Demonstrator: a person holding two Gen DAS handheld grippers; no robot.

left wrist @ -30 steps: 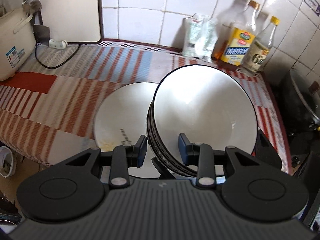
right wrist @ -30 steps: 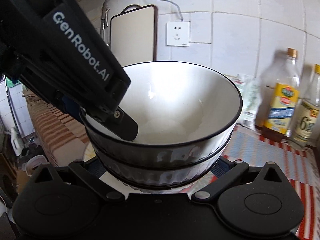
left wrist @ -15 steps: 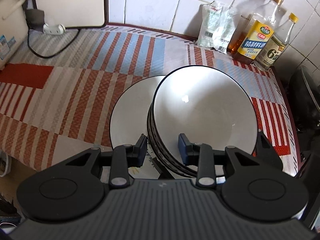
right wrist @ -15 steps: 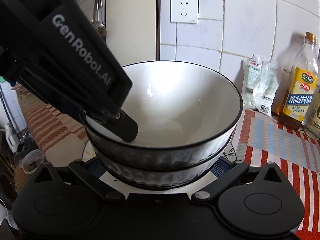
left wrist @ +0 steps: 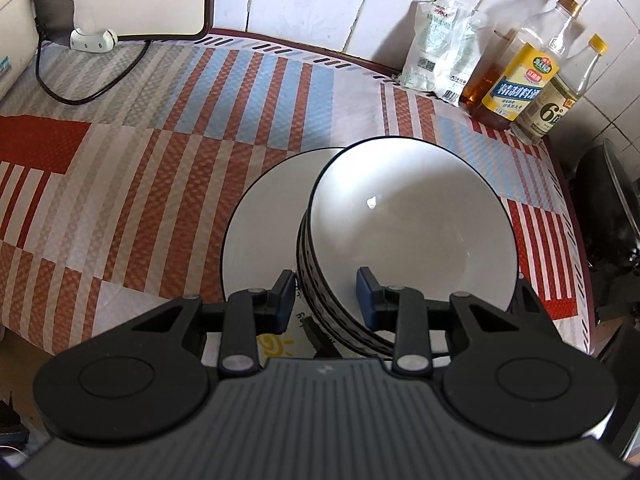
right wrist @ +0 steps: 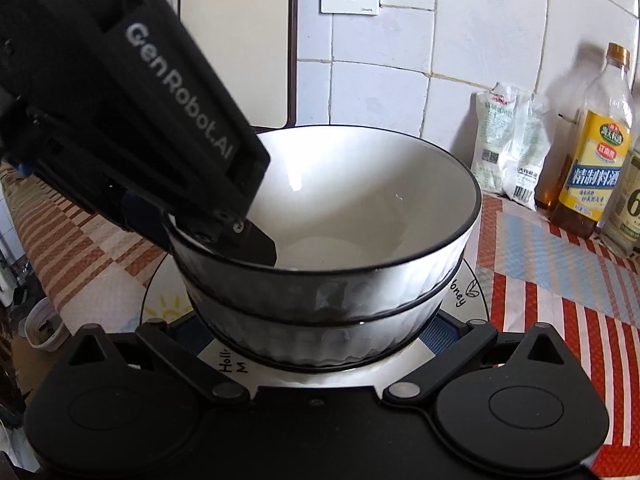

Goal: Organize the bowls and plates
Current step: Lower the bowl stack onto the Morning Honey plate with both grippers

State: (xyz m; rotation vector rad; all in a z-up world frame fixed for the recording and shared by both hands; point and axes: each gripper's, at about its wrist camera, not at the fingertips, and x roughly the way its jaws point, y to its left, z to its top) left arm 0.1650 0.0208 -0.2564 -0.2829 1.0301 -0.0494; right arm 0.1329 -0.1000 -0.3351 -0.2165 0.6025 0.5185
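Observation:
Two nested bowls (left wrist: 408, 232), white inside with dark ribbed outsides, sit above a white plate (left wrist: 264, 216). My left gripper (left wrist: 326, 294) is shut on the near rim of the bowls, one finger inside and one outside. In the right wrist view the bowls (right wrist: 340, 240) fill the middle, with the left gripper (right wrist: 224, 224) clamped on their left rim. The plate (right wrist: 464, 292) lies under them. My right gripper (right wrist: 320, 344) is spread wide around the lower bowl; its fingertips are hidden behind the bowl.
The striped cloth (left wrist: 160, 152) covers the counter. Bottles (left wrist: 516, 84) and a white packet (left wrist: 432, 48) stand at the back right wall. A cable (left wrist: 80, 96) and plug lie back left. A dark pot (left wrist: 612, 208) sits at the right edge.
The bowls, the plate and both grippers have moved down towards the striped cloth. The grip on the bowls has not changed.

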